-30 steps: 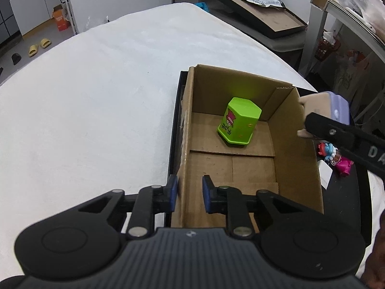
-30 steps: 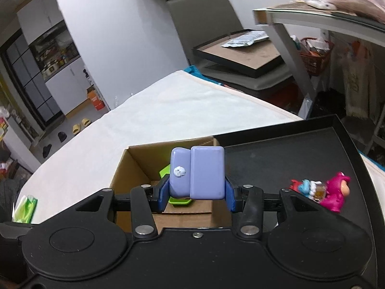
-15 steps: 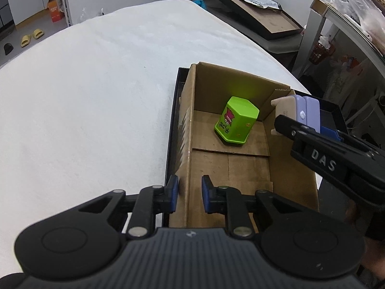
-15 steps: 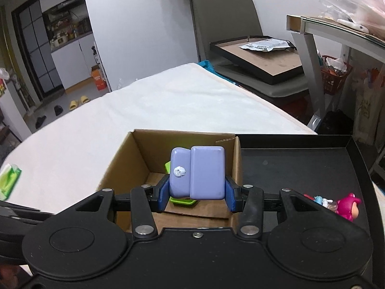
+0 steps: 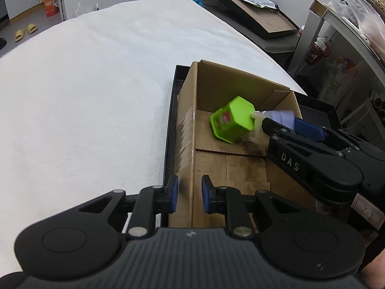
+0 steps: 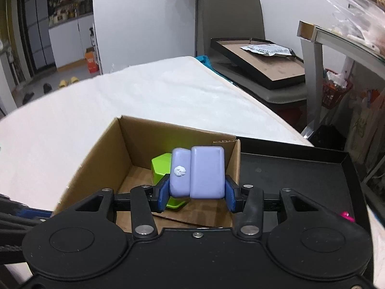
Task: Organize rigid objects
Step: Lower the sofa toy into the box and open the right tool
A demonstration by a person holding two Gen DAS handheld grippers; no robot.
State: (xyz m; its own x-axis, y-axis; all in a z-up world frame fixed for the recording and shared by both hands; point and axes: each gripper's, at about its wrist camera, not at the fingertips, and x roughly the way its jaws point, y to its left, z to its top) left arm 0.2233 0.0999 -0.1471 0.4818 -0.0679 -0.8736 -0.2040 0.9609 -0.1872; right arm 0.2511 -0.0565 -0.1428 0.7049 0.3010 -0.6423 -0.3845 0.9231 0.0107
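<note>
An open cardboard box [image 5: 190, 125] stands on a black tray [image 5: 168, 130] on the white table. A green plastic block [image 5: 232, 122] lies inside it at the far end. My left gripper [image 5: 190, 193] is shut on the box's left wall near its front corner. My right gripper [image 6: 196, 193] is shut on a lavender toy block [image 6: 197, 172] and holds it over the box, just above the green block [image 6: 162, 166]. In the left wrist view the lavender block [image 5: 281, 116] is close against the green block; whether they touch is unclear.
A pink toy [image 6: 346, 215] lies on the tray [image 6: 300, 173] right of the box [image 6: 96, 163]. Past the table's right edge are a chair holding a framed board [image 5: 255, 12] and a metal shelf [image 5: 336, 21]. The white table [image 5: 84, 91] stretches left.
My right gripper has carried the lavender block leftward and down, from beyond the box's right wall to inside the box beside the green block. The left gripper keeps its hold on the wall.
</note>
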